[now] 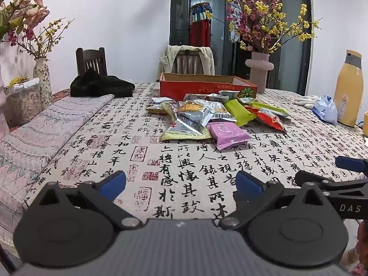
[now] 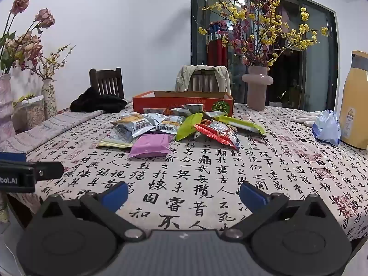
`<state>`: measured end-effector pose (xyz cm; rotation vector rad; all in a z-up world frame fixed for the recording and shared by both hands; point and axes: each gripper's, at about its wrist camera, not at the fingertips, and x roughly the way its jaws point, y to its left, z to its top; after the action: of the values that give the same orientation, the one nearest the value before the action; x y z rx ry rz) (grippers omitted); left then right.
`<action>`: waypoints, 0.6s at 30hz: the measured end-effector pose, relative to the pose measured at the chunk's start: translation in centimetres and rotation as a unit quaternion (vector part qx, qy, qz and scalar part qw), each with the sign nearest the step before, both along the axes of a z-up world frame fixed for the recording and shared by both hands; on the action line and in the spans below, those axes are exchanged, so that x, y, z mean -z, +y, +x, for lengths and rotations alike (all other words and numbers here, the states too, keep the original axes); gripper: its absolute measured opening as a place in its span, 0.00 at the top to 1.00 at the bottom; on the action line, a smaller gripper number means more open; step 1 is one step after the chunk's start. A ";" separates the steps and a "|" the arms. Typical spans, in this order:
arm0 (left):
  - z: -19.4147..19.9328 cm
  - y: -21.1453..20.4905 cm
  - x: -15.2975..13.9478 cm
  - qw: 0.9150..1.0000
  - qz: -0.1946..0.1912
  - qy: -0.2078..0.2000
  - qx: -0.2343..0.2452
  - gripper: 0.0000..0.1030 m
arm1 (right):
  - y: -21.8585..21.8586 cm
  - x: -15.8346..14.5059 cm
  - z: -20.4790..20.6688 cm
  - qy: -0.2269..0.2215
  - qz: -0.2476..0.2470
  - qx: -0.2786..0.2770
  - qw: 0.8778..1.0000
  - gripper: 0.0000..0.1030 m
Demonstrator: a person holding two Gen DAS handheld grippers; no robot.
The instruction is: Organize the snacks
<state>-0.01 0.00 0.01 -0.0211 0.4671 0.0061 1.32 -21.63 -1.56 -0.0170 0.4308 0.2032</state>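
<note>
1. Both grippers are hovering low over the near edge of the calligraphy tablecloth point(image 1: 184, 174); I'm seeing the left gripper point(image 1: 181, 184) with its blue pads spread wide apart and nothing between them.
2. Beside it, I'm reading the right gripper point(image 2: 184, 194) the same way: jaws fully apart, empty, tilting slightly downward toward the cloth.
3. Straight ahead of both, well apart from the fingertips, the snack packets point(image 2: 181, 126) are lying in a loose overlapping heap at mid-table.
4. I'm picking out the purple packet point(image 2: 151, 146) as the nearest one, lying flat at the front of the heap, its long axis running roughly across my view; it sits slightly left of the right gripper's centreline and slightly right of the left's point(image 1: 230, 135).
5. Behind the heap, touching its far side, the open orange cardboard box point(image 2: 147, 105) is waiting as what I'm judging to be the destination.
6. I'm judging neither hand clearly nearer; either must advance forward, and the across-lying purple packet would need pinching on its short side.
</note>
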 end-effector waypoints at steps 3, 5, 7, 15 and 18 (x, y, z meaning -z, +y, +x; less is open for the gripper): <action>0.1 0.0 0.0 1.000 0.000 0.004 -0.002 0.00 | 0.0 0.0 -0.1 -0.003 -0.001 -0.001 1.000 0.00; -0.1 -0.1 0.0 1.000 0.004 -0.003 -0.001 0.00 | 0.0 0.0 -0.2 -0.004 -0.002 -0.002 1.000 0.00; -0.2 -0.5 -0.1 1.000 0.004 -0.005 -0.001 0.00 | 0.1 0.0 -0.3 -0.004 -0.003 -0.002 1.000 0.00; -0.1 0.1 0.1 1.000 -0.008 0.001 0.000 0.00 | 0.2 0.1 0.1 -0.006 -0.003 -0.002 1.000 0.00; 0.0 0.1 0.1 1.000 -0.006 0.002 -0.001 0.00 | 0.2 0.0 0.1 -0.005 -0.004 -0.001 1.000 0.00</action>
<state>-0.03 0.12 -0.09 -0.0338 0.4705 0.0055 1.38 -21.47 -1.61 -0.0259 0.4212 0.2041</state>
